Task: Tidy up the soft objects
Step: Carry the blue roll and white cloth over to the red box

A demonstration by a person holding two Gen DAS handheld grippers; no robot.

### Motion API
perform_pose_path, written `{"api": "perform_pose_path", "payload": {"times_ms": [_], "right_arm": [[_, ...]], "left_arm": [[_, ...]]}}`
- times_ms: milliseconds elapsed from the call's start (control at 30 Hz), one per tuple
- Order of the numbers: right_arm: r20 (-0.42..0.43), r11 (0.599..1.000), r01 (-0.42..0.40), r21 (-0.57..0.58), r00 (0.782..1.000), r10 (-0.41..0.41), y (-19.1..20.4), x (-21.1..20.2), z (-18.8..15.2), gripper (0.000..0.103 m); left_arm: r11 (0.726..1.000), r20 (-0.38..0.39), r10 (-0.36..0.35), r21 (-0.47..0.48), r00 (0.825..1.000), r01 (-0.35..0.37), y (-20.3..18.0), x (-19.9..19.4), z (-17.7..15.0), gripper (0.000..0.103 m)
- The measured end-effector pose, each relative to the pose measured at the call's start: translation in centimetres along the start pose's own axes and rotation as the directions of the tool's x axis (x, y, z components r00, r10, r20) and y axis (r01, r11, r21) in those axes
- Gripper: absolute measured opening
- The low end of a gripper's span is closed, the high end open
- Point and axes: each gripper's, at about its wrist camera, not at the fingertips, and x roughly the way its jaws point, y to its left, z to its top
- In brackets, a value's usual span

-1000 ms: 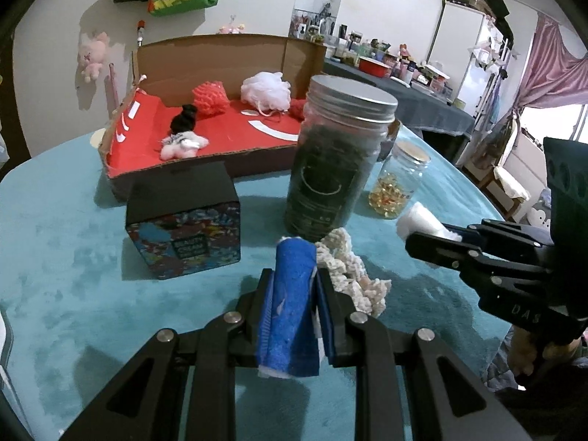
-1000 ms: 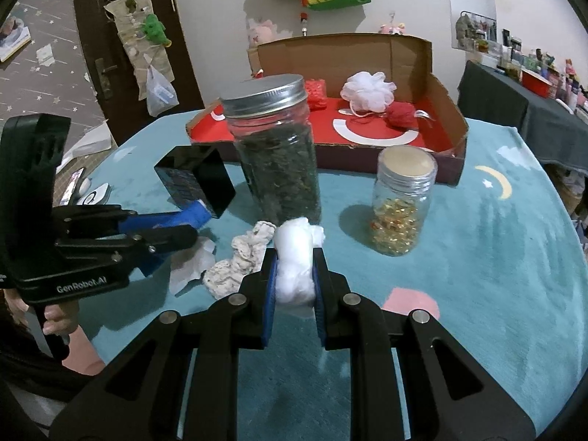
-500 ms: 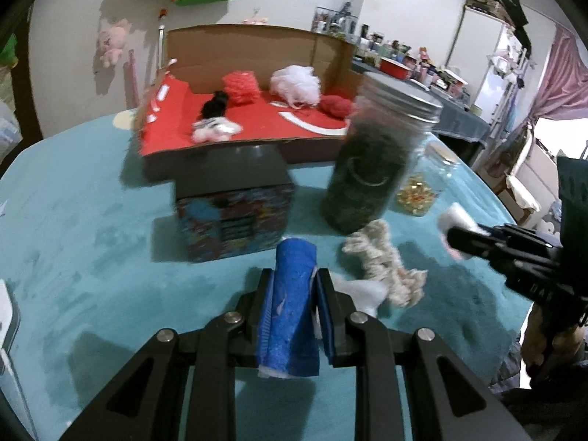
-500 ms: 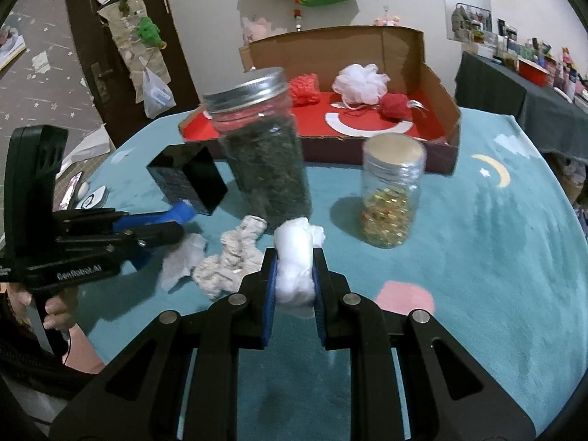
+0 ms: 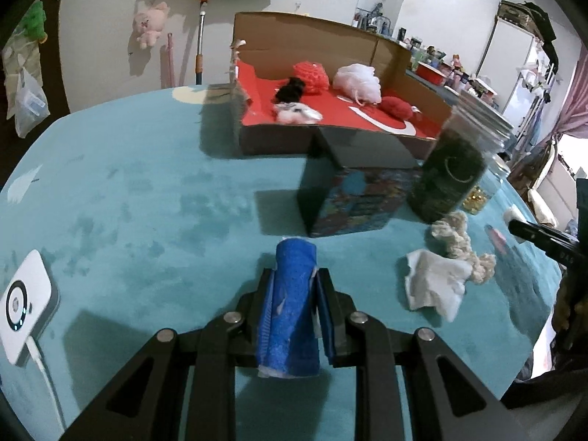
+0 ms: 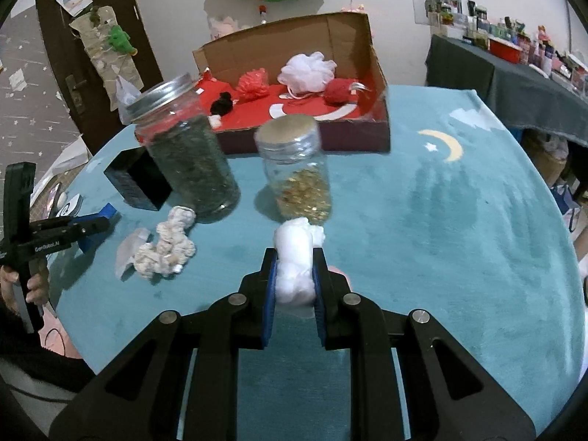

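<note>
We look along two black two-fingered tools held over a round table (image 5: 121,198) covered in soft teal cloth. Our left tool (image 5: 294,294) is closed on a rolled blue cloth (image 5: 292,308), which stands up between its blue-padded fingers. Our right tool (image 6: 294,275) is closed on a soft white cotton-like wad (image 6: 296,257), squeezed between its pads. On the table, between the two tools, lie a cream knotted rope piece (image 6: 165,242) and a crumpled white tissue (image 5: 435,286), touching each other. Just behind the rope stands a tall glass jar with a metal lid, filled with dark green matter (image 6: 187,154), and beside it a smaller glass jar holding golden bits (image 6: 297,176). A black box with a colourful patterned side (image 5: 352,198) sits near the tall jar. At the far side of the table rests an open cardboard box with a red floor (image 6: 382,136). Inside it are a red mesh puff (image 6: 253,84), a white mesh puff (image 6: 307,71), a dark red yarn ball (image 6: 340,92) and a small black and white soft toy (image 5: 292,104). A white square device with a cable (image 5: 22,301) lies at the table's left edge in the left view. In the right view, a hand (image 6: 36,283) grips the left tool's handle.
</note>
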Motion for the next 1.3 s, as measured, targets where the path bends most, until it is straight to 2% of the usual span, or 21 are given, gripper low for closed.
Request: {"api": "perform_pose_path", "payload": {"times_ms": [133, 200, 467, 633, 1033, 1300], "right_arm": [[-0.017, 1.000, -0.010, -0.012, 1.000, 0.010, -1.3, 0.3, 0.4, 0.017], [-0.026, 0.999, -0.040, -0.015, 0.999, 0.039, -2.0, 0.7, 0.9, 0.017], [-0.047, 0.998, -0.042, -0.052, 0.998, 0.039, -4.3, 2.0, 3.6, 0.017], [-0.048, 0.991, -0.090, -0.102, 0.995, 0.085, -4.9, 2.7, 5.6, 0.017], [-0.072, 0.977, -0.143, -0.160, 0.989, 0.133, -5.0, 4.0, 9.7, 0.017], [-0.089, 0.962, -0.214, -0.170, 0.976, 0.201, -3.9, 5.4, 12.6, 0.017]], "left_arm": [[0.999, 0.006, 0.004, 0.039, 1.000, -0.004, 1.0, 0.5, 1.1, 0.024], [0.998, 0.006, 0.000, 0.055, 1.000, 0.000, 1.4, 0.8, 1.7, 0.024], [0.992, -0.001, -0.062, 0.106, 0.998, 0.061, 3.1, 2.5, 4.7, 0.024], [0.987, -0.003, -0.086, 0.136, 0.996, 0.085, 3.5, 2.9, 6.5, 0.024], [0.967, 0.000, -0.121, 0.225, 0.993, 0.118, 2.1, 3.4, 10.4, 0.024], [0.954, -0.006, -0.165, 0.252, 0.986, 0.161, 0.2, 3.7, 13.7, 0.024]]}}
